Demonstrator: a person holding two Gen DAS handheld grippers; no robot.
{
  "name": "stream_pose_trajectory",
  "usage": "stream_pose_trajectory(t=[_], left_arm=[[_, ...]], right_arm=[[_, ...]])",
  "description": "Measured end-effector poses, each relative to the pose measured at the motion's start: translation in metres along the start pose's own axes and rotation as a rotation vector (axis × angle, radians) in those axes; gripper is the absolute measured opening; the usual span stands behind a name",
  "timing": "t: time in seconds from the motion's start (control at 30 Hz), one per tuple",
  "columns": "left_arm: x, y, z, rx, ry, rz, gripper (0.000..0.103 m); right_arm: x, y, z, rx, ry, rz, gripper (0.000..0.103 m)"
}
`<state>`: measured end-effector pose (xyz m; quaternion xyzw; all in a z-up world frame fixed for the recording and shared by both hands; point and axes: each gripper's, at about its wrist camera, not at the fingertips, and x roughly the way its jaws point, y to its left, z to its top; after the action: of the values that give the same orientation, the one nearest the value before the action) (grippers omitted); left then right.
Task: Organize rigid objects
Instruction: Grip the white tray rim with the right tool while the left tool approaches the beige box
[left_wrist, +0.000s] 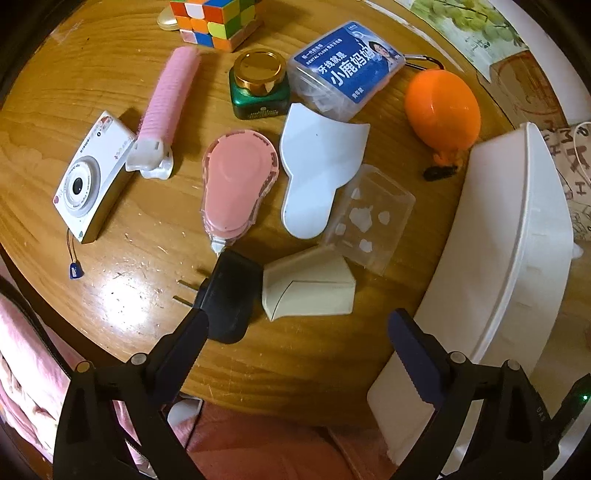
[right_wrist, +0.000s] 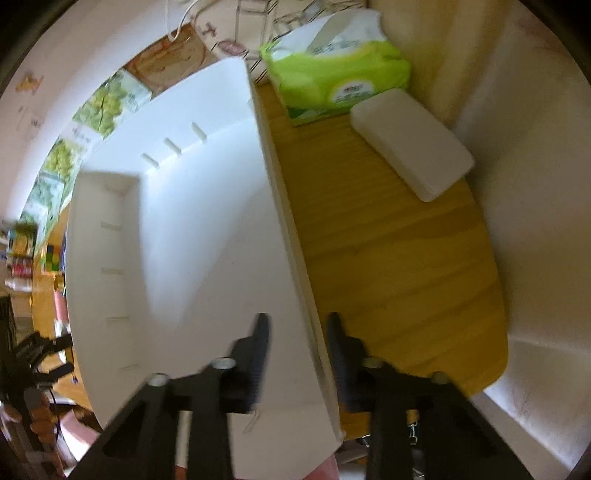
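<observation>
Left gripper (left_wrist: 295, 325): the fingers are spread wide, nothing is held; it is pointed down at the table (left_wrist: 110, 88).
Between the left fingers: a beige angled block (left_wrist: 310, 288) is seen just ahead, and a black plug adapter (left_wrist: 227, 295) lies beside the left finger.
Right gripper (right_wrist: 297, 336): the fingers are drawn close on either side of the right wall of the white bin (right_wrist: 207, 221); whether the wall is pinched cannot be told, as the view is blurred.
Further out, left view: a pink tape dispenser (left_wrist: 236, 188), a white scoop-shaped piece (left_wrist: 317, 166), a clear plastic case (left_wrist: 369, 218), a white camera (left_wrist: 92, 177), a green jar (left_wrist: 258, 85), a floss box (left_wrist: 343, 66) and an orange egg-shaped toy (left_wrist: 441, 107) are spread on the table.
Bin position: it is stood at the right of these things.
Beyond the bin, right view: a green tissue pack (right_wrist: 336, 77) and a white case (right_wrist: 410, 144) are set on the table.
</observation>
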<state>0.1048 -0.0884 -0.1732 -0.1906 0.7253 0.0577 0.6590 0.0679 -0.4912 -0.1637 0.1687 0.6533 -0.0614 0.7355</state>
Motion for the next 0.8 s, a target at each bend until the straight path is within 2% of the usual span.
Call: stream_pose_trajectory(t=[0.03, 0.1, 0.17, 0.27, 0.5, 0.63, 0.8], left_arm=[[0.000, -0.001, -0.001, -0.005, -0.004, 0.004, 0.096], [0.004, -0.003, -0.001, -0.023, -0.001, 0.001, 0.094], [0.011, -0.006, -0.003, -0.040, 0.003, -0.006, 0.093], [0.021, -0.003, -0.009, -0.065, 0.005, 0.007, 0.088], [0.020, -0.007, -0.002, -0.072, -0.037, 0.030, 0.087], [0.025, -0.014, 0.010, -0.060, -0.054, 0.055, 0.078], [0.022, -0.019, 0.007, -0.048, -0.055, 0.069, 0.066]], right_arm=[[0.002, 0.000, 0.002, -0.011, 0.007, 0.001, 0.022], [0.006, 0.002, 0.006, -0.041, 0.011, -0.019, 0.013], [0.008, 0.001, 0.011, -0.059, 0.009, -0.023, 0.008], [0.009, 0.000, 0.016, -0.082, 0.006, -0.017, 0.005], [0.010, 0.003, 0.024, -0.131, 0.003, -0.023, 0.005], [0.012, 0.006, 0.031, -0.138, 0.002, -0.021, 0.005], [0.018, 0.017, 0.043, -0.149, -0.003, -0.020, 0.005]])
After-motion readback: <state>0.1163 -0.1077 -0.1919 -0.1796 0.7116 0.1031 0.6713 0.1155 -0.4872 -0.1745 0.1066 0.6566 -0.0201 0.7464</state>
